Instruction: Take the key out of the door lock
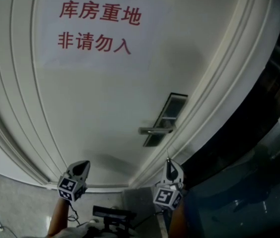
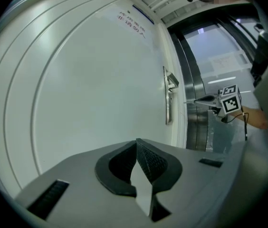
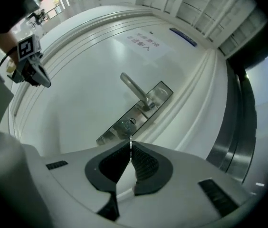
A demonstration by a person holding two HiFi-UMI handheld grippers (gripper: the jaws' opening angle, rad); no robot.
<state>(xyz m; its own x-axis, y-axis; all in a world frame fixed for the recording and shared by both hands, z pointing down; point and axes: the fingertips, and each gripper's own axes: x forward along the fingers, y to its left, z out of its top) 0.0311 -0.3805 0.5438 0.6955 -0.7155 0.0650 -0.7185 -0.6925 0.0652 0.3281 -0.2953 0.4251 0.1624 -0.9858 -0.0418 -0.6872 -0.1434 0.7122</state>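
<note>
A white door (image 1: 105, 108) carries a steel lock plate (image 1: 165, 119) with a lever handle (image 1: 156, 130). In the right gripper view the keyhole (image 3: 130, 122) sits low on the plate, below the handle (image 3: 135, 88). My right gripper (image 3: 130, 148) is shut on a thin silver key (image 3: 130, 141), whose tip pokes out just short of the keyhole, clear of the lock. The head view shows that gripper (image 1: 169, 163) below the plate with the key (image 1: 168, 156) pointing up. My left gripper (image 1: 84, 164) hangs left of it, shut (image 2: 137, 144) with nothing held.
A paper sign (image 1: 98, 29) with red characters is stuck high on the door. A dark metal and glass frame (image 1: 259, 133) runs along the door's right side. A dark device (image 1: 112, 213) lies low between my arms.
</note>
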